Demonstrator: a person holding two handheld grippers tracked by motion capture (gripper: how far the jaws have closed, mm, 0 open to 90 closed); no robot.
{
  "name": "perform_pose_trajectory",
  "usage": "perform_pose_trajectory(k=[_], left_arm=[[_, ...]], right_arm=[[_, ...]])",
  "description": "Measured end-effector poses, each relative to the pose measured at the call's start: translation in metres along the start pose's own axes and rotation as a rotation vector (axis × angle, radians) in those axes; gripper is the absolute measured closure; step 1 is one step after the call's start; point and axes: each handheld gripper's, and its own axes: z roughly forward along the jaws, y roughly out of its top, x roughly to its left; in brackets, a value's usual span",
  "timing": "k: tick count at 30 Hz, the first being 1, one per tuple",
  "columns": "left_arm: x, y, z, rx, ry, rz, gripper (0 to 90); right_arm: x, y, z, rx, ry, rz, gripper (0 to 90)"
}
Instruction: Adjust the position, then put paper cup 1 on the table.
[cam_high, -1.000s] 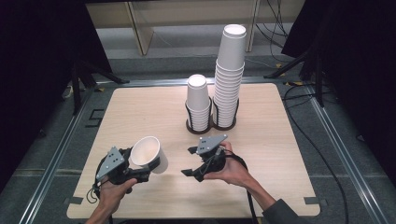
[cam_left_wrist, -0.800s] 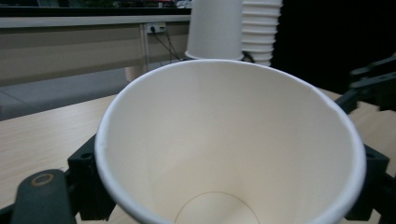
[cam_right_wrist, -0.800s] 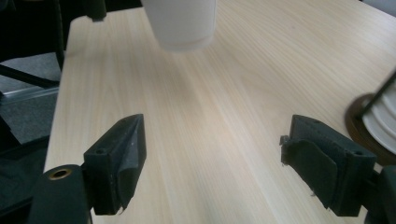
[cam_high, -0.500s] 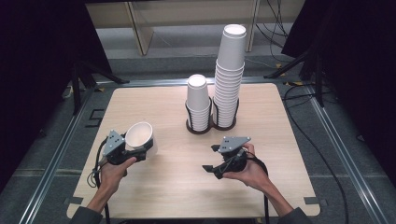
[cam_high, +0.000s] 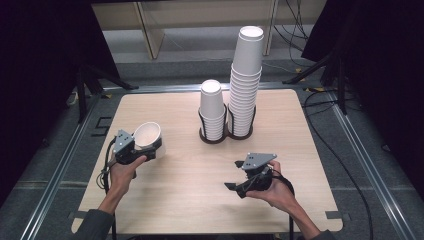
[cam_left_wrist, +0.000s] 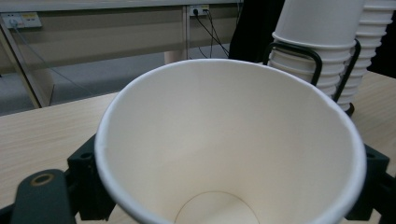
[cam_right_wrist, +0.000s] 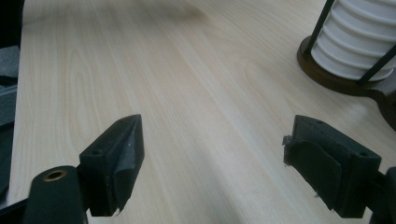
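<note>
One loose paper cup (cam_high: 148, 137) is present, over the table's (cam_high: 190, 200) left side. Two cup stacks (cam_high: 244, 80) stand in one black wire holder (cam_high: 227, 131) near the far edge; two grippers (cam_high: 252, 175) counted

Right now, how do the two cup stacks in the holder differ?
The left stack is short, topping out about halfway up its neighbour; the right stack is tall and rises well above it. The left stack shows few cup rims above its wire ring, while the right stack shows many rims layered one over another. Both are white paper cups, nested upside down, standing side by side in the dark wire holder on the table.
</note>
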Motion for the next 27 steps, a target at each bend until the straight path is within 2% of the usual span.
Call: perform_pose_trajectory(k=[1,5,7,9,12,22,23,27], left_arm=[[0.002,0.001,0.002,-0.006,0.002,0.001,14.1],[0.006,0.004,0.007,-0.005,0.017,-0.008,14.0],[0.009,0.005,0.011,-0.022,0.014,-0.025,13.9],[0.011,0.007,0.011,-0.005,0.031,-0.023,13.9],[0.013,0.007,0.016,-0.016,0.033,-0.039,13.9],[0.016,0.002,0.037,0.021,0.051,-0.036,13.8],[0.017,0.001,0.041,0.010,0.053,-0.037,13.8],[0.020,0.001,0.050,0.016,0.061,-0.038,13.7]], right_arm=[[0.002,-0.001,0.000,0.004,0.006,0.021,18.5],[0.005,-0.004,-0.002,0.010,0.000,0.020,17.7],[0.006,-0.006,-0.001,0.010,0.003,0.017,17.6],[0.007,-0.007,-0.001,0.021,0.009,0.018,17.6],[0.008,-0.007,-0.001,0.020,0.011,0.020,17.6],[0.010,-0.008,-0.001,0.026,0.005,0.010,17.6],[0.011,-0.008,-0.001,0.031,0.009,0.015,17.6],[0.011,-0.008,0.000,0.034,0.016,0.012,17.5]])
